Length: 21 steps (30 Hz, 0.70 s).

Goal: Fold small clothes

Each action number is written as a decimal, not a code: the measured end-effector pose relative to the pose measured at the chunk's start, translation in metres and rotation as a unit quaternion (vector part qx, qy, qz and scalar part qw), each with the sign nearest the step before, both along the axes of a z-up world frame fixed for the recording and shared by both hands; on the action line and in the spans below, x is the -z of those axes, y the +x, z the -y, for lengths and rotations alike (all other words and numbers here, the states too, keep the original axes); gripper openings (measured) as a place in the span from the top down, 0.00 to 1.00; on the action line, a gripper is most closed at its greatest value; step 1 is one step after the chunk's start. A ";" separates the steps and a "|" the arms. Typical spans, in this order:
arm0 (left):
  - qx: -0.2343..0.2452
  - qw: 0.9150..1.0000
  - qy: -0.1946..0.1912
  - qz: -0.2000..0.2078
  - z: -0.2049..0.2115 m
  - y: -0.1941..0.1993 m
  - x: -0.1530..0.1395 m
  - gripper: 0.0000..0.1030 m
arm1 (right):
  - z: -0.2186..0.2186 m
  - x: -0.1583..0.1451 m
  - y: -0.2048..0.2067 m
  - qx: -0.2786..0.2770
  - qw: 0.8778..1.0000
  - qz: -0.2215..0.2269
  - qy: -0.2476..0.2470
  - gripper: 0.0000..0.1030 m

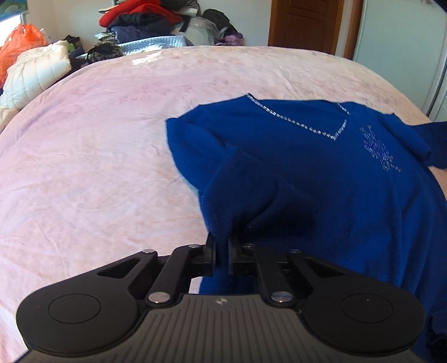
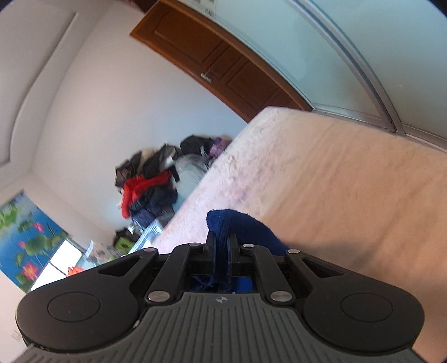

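Note:
A royal blue sweater [image 1: 321, 173] with a silver-trimmed V-neck and a sparkly motif lies on the pink bedspread [image 1: 97, 145], right of centre in the left wrist view. My left gripper [image 1: 222, 243] is shut on a fold of the sweater's near left edge and lifts it slightly. In the right wrist view my right gripper [image 2: 222, 243] is shut on another blue part of the sweater [image 2: 237, 223], held above the bedspread [image 2: 349, 181], with the camera tilted. The rest of the sweater is hidden there.
A pile of clothes [image 1: 142, 19] and a white quilt [image 1: 36, 72] with an orange bag [image 1: 22, 39] lie beyond the bed's far left edge. A wooden door [image 1: 304, 25] and a glass wardrobe front [image 1: 399, 42] stand at the far right.

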State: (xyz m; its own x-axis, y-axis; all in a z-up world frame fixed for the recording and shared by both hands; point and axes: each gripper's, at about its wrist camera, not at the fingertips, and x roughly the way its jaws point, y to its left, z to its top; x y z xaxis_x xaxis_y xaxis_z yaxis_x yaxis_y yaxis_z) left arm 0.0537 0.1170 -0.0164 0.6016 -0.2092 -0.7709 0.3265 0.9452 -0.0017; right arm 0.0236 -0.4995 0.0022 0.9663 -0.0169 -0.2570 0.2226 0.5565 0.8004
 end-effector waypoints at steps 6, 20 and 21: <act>-0.068 0.996 0.037 0.033 -0.035 0.015 -0.015 0.95 | 0.054 -0.012 -0.011 0.082 0.996 0.019 0.017 0.90; -0.279 0.953 0.118 0.003 -0.130 0.054 -0.009 0.92 | 0.087 -0.012 -0.022 0.158 0.987 -0.004 -0.027 0.90; -0.281 0.951 0.125 0.005 -0.127 0.054 -0.010 0.92 | 0.081 -0.012 -0.017 0.147 0.989 -0.002 -0.027 0.90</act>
